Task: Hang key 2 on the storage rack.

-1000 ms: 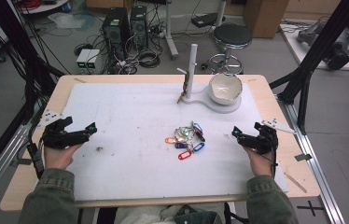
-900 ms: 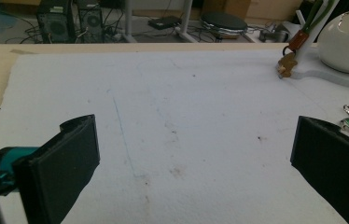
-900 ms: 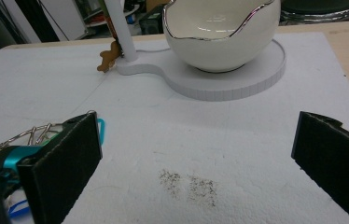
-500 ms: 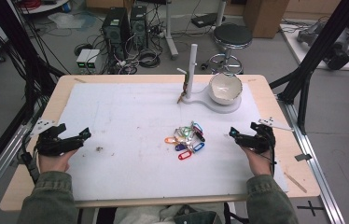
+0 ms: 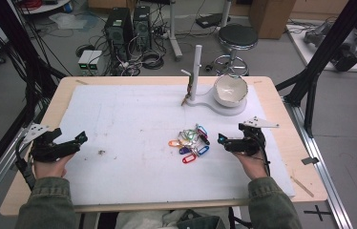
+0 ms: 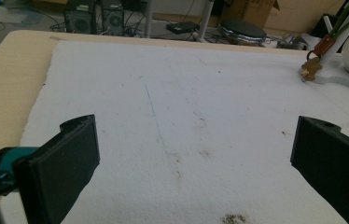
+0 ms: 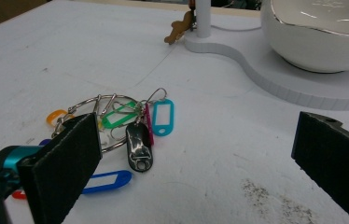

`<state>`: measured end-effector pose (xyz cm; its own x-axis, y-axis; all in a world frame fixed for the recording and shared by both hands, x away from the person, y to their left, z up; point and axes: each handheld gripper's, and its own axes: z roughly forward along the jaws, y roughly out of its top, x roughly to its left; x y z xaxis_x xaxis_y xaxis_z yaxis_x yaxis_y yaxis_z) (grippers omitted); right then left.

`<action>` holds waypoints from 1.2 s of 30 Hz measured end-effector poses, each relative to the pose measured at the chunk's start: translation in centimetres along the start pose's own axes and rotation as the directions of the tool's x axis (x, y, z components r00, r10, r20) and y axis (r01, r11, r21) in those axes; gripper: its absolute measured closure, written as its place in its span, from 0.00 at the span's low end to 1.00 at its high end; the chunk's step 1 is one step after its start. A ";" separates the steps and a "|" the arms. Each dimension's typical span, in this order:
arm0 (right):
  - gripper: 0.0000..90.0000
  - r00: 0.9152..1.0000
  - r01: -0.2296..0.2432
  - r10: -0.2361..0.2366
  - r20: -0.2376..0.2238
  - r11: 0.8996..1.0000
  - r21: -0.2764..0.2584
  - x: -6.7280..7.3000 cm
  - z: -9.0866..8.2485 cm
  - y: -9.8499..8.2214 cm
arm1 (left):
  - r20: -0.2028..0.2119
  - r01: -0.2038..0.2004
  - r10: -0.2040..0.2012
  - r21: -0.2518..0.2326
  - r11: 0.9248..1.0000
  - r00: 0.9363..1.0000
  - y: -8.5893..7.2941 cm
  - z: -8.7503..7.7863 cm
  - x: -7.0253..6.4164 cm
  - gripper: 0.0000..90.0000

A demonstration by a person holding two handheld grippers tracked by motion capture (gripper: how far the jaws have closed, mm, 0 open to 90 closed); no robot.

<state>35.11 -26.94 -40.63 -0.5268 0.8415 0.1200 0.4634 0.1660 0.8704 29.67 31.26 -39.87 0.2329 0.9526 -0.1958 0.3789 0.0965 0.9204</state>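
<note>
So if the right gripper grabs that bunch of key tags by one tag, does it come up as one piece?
Probably yes: the key tags hang from wire rings that look linked, so they should lift together. They would likely dangle and swing rather than stay stiff. The thin plastic tags look light, and a smooth one might slip from the right gripper, whose jaws stand open.

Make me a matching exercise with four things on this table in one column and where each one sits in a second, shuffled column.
Things:
1. bunch of key tags
2. white bowl
3. left gripper
4. right gripper

Places:
A. on the white stand at the far side of the table
B. just right of the key tags
C. middle of the white mat
D. near the mat's left edge

Pairs: 1-C, 2-A, 3-D, 4-B
</note>
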 end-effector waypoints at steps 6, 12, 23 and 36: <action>0.01 1.000 0.010 -0.009 -0.017 1.000 0.022 0.5 0.5 0.0 | 0.002 -0.003 0.003 0.010 1.000 1.000 -0.1 0.1 -0.1 0.02; 0.01 0.999 0.032 -0.031 -0.043 0.999 0.041 1.4 1.1 0.1 | 0.000 -0.004 0.004 0.016 1.000 1.000 -0.2 0.3 -0.1 0.02; 0.01 0.991 0.086 -0.076 -0.114 0.993 0.080 3.1 2.5 0.3 | 0.007 -0.006 0.006 0.021 1.000 1.000 -0.3 0.5 -0.2 0.02; 0.01 0.959 0.192 -0.149 -0.240 0.966 0.170 5.5 5.0 1.4 | 0.024 0.000 0.000 0.023 1.000 1.000 -0.3 1.0 0.0 0.02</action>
<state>36.42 -19.47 -41.10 -0.7453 0.6592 0.1003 0.4678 0.4097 0.7831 30.42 30.95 -40.46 0.2540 0.9455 -0.2039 0.3996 0.0894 0.9123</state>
